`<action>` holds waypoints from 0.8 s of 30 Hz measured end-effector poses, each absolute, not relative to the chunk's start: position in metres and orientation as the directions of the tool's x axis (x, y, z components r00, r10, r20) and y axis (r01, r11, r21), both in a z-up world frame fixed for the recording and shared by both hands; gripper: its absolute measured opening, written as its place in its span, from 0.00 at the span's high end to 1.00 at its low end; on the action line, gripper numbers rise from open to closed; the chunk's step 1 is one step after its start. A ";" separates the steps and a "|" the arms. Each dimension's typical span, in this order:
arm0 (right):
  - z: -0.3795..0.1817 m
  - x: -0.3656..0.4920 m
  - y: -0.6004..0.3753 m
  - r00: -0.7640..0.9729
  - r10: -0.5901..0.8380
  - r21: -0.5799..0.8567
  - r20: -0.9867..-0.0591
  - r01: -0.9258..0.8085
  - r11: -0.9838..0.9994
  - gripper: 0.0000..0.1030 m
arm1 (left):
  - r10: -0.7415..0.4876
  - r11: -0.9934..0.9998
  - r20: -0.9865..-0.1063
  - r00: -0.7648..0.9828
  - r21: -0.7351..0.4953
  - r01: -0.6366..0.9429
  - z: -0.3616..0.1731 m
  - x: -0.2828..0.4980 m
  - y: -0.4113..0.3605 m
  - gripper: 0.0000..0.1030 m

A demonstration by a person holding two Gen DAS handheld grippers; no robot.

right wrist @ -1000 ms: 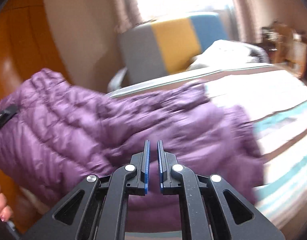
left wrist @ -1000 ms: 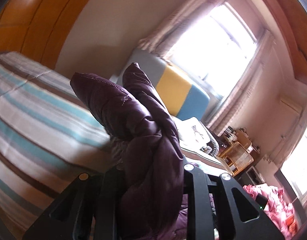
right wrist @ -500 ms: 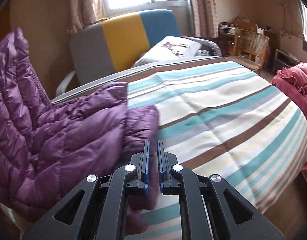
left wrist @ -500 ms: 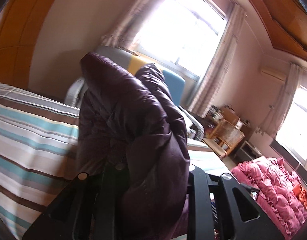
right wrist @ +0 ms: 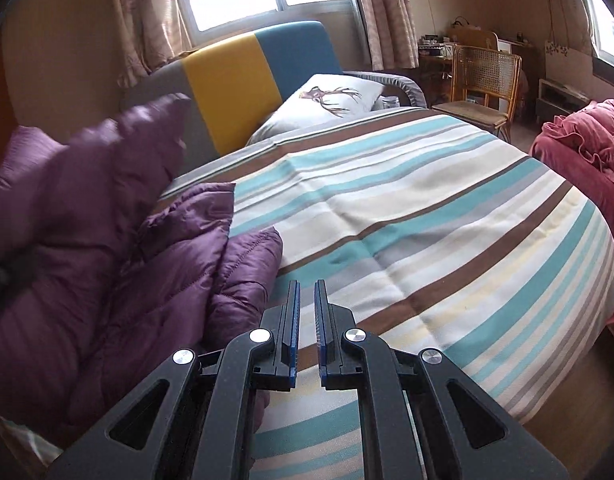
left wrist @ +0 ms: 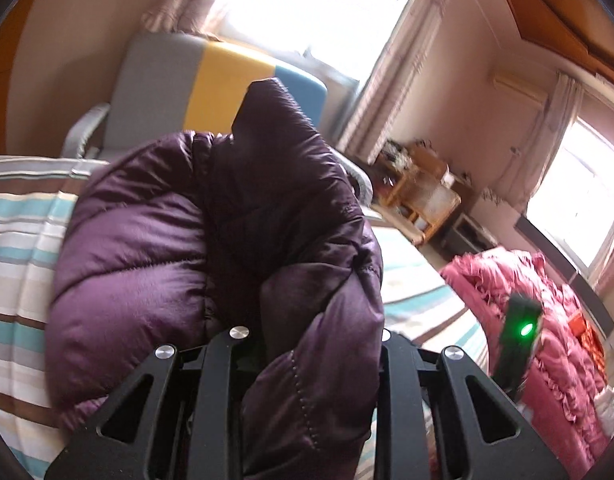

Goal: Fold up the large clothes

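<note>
Since the earlier frames, the purple quilted down jacket (left wrist: 211, 264) has been carried sideways across the striped bedspread (right wrist: 447, 216), and the right wrist view has swung off the jacket onto bare bedspread. The left hand-held gripper (left wrist: 307, 344) is seen clenched on a thick bunch of the jacket, which bulges up between and over its black fingers and hides their tips. In the right wrist view the jacket (right wrist: 119, 248) is found at the left side of the bedspread, part lying on it and part lifted and blurred in front of the grey, yellow and blue headboard (right wrist: 243, 80). The right hand-held gripper (right wrist: 305, 292) is closed with nothing grasped, its blue pads parted only by a narrow slit, over the bedspread just beside the jacket's edge. A crumpled pink quilt (right wrist: 587, 140) is seen beyond the bedspread's right edge.
</note>
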State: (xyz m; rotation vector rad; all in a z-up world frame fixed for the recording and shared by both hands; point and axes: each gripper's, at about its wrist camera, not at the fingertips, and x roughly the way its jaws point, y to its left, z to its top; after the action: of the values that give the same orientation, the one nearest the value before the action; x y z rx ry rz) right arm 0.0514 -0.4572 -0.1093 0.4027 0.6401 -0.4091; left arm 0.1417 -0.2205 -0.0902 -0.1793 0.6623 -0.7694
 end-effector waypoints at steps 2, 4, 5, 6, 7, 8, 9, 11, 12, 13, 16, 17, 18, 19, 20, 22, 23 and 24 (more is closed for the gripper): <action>-0.108 0.051 -0.458 0.732 -0.238 0.231 -0.638 0.477 0.848 0.94 | -0.695 0.710 -0.503 0.514 -0.368 0.601 -0.098 0.140 -0.227 0.78; -0.108 0.051 -0.459 0.732 -0.236 0.234 -0.640 0.478 0.847 0.94 | -0.698 0.700 -0.526 0.486 -0.354 0.620 -0.104 0.139 -0.234 0.75; -0.109 0.050 -0.460 0.731 -0.232 0.240 -0.641 0.478 0.845 0.94 | -0.694 0.698 -0.538 0.479 -0.337 0.632 -0.106 0.138 -0.237 0.74; -0.109 0.050 -0.460 0.732 -0.227 0.248 -0.643 0.479 0.842 0.94 | -0.705 0.682 -0.536 0.465 -0.332 0.651 -0.107 0.135 -0.237 0.66; -0.108 0.049 -0.461 0.735 -0.223 0.255 -0.641 0.478 0.841 0.94 | -0.724 0.658 -0.531 0.440 -0.341 0.671 -0.106 0.132 -0.237 0.49; -0.106 0.048 -0.461 0.739 -0.220 0.261 -0.637 0.476 0.840 0.94 | -0.762 0.612 -0.514 0.395 -0.370 0.699 -0.103 0.128 -0.233 0.40; -0.104 0.048 -0.461 0.743 -0.218 0.266 -0.632 0.472 0.841 0.94 | -0.806 0.559 -0.472 0.358 -0.405 0.724 -0.097 0.123 -0.224 0.22; -0.099 0.046 -0.460 0.753 -0.218 0.266 -0.621 0.464 0.845 0.94 | -0.846 0.519 -0.376 0.377 -0.423 0.743 -0.080 0.112 -0.201 0.11; -0.096 0.046 -0.460 0.758 -0.215 0.269 -0.616 0.459 0.847 0.94 | -0.860 0.506 -0.318 0.399 -0.432 0.747 -0.070 0.106 -0.184 0.10; -0.094 0.046 -0.459 0.762 -0.211 0.274 -0.613 0.455 0.847 0.93 | -0.866 0.500 -0.279 0.415 -0.438 0.747 -0.065 0.103 -0.172 0.09; -0.087 0.044 -0.458 0.781 -0.191 0.300 -0.595 0.436 0.848 0.94 | -0.803 0.589 -0.225 0.551 -0.435 0.681 -0.055 0.109 -0.127 0.09; -0.084 0.044 -0.456 0.788 -0.184 0.307 -0.588 0.427 0.851 0.94 | -0.756 0.639 -0.223 0.615 -0.452 0.622 -0.057 0.118 -0.108 0.09; -0.080 0.045 -0.454 0.797 -0.172 0.315 -0.578 0.413 0.854 0.94 | -0.704 0.687 -0.249 0.665 -0.476 0.549 -0.063 0.132 -0.092 0.13; -0.077 0.045 -0.452 0.807 -0.159 0.325 -0.569 0.398 0.858 0.93 | -0.667 0.717 -0.280 0.690 -0.491 0.494 -0.068 0.142 -0.082 0.25; -0.074 0.045 -0.449 0.817 -0.146 0.333 -0.559 0.381 0.863 0.93 | -0.626 0.748 -0.325 0.709 -0.506 0.429 -0.077 0.154 -0.072 0.31; -0.066 0.046 -0.442 0.831 -0.129 0.339 -0.541 0.356 0.871 0.94 | -0.575 0.790 -0.439 0.690 -0.516 0.330 -0.101 0.176 -0.062 0.50; -0.064 0.046 -0.439 0.837 -0.124 0.340 -0.534 0.347 0.874 0.93 | -0.588 0.785 -0.483 0.649 -0.534 0.314 -0.113 0.184 -0.062 0.53; -0.060 0.046 -0.436 0.840 -0.122 0.337 -0.529 0.339 0.878 0.93 | -0.616 0.769 -0.504 0.606 -0.550 0.325 -0.121 0.189 -0.066 0.63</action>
State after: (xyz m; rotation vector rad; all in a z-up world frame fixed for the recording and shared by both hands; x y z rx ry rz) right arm 0.0465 -0.4357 -0.0600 0.4366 0.5202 -0.2522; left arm 0.1888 -0.0656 -0.1214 -0.4313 0.7370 -0.5635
